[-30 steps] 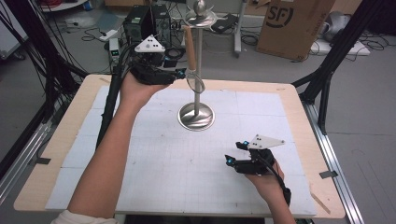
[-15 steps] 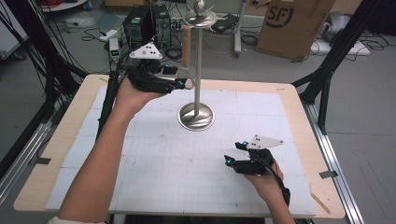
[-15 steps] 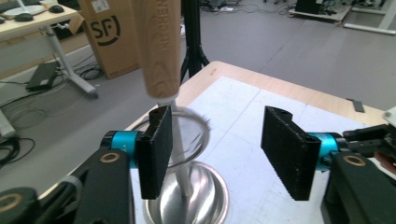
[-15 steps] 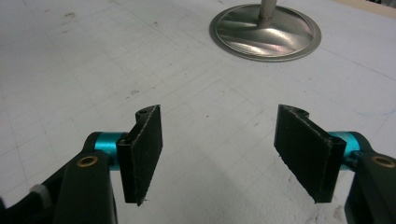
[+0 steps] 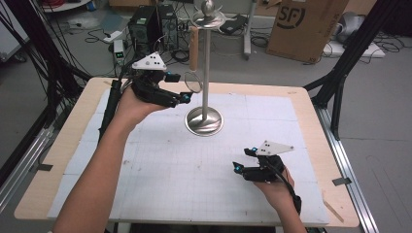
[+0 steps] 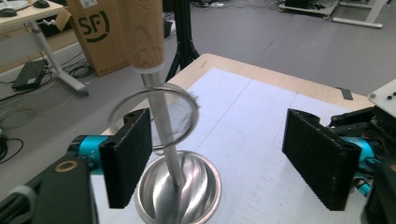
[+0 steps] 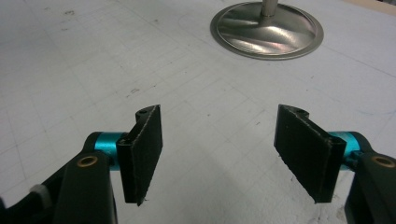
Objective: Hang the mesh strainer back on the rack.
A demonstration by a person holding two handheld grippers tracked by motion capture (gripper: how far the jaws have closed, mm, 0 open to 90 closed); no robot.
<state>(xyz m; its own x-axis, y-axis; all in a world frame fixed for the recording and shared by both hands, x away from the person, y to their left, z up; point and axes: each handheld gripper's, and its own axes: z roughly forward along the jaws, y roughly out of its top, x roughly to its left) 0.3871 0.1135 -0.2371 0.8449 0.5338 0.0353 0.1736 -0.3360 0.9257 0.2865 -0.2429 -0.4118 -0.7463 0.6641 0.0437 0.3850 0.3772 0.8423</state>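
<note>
Item: strainer [image 5: 193, 58], wooden handle uppermost, wire ring at the bottom, hanging from the top of a metal stand [image 5: 206, 68]; in the left gripper view the ring [image 6: 154, 116] lies against the stand's pole. Stand base [image 5: 204, 121] sits on the white mat toward the far edge of the tabletop [image 5: 63, 160], about midway between its left and right edges

Left tongs [image 5: 182, 87]: held up near the far left corner, just beside the ring; jaws have just been opening and now stand apart, ring close by one pad [image 6: 128, 163] but not pinched

Right tongs [image 5: 243, 160]: low over the mat near the near right corner, well apart from the stand; jaws apart, nothing between them [image 7: 219, 154]
</note>
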